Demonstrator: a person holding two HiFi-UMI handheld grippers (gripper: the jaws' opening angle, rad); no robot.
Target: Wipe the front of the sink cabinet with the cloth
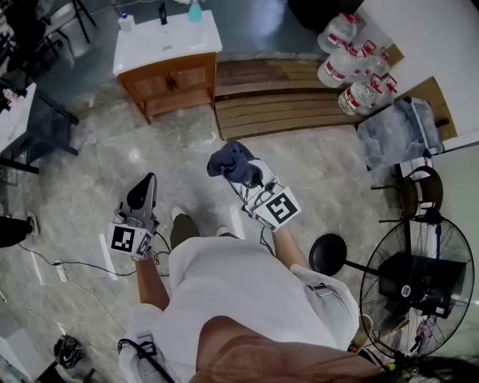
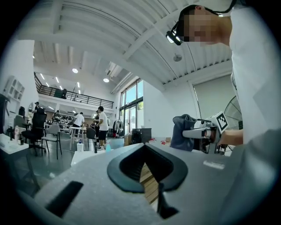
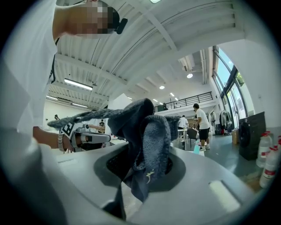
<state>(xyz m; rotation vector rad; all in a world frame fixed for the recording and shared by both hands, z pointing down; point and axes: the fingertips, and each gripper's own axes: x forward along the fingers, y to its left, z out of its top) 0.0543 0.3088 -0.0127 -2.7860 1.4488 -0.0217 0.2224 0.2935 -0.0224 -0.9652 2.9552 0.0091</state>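
1. White shirt cloth fills the bottom middle of the head view, where the person [image 1: 247, 299] stands on a grey marbled floor [image 1: 97, 157].
2. Left of centre, the left gripper [image 1: 150, 179] points up the frame. Its own view shows the black jaws [image 2: 145, 147] pressed together, with nothing caught in them.
3. Just right of centre, the right gripper [image 1: 238, 169] is clamped on the cloth [image 1: 228, 158], a dark blue-grey bundle. In the right gripper view the cloth [image 3: 147, 132] bunches up out of the closed jaws and a flap trails down in front.
4. Both grippers hang in the air, well apart from the sink cabinet [image 1: 171, 78].
5. That cabinet stands at the upper left of the head view: brown wooden doors under a white basin top, which carries a light blue bottle [image 1: 194, 11].
6. Just beside its right flank lies a slatted wooden platform [image 1: 284, 101], running toward clear water jugs with red caps [image 1: 352, 63] at the upper right.
7. A black floor fan [image 1: 415, 288] fills the lower right corner.
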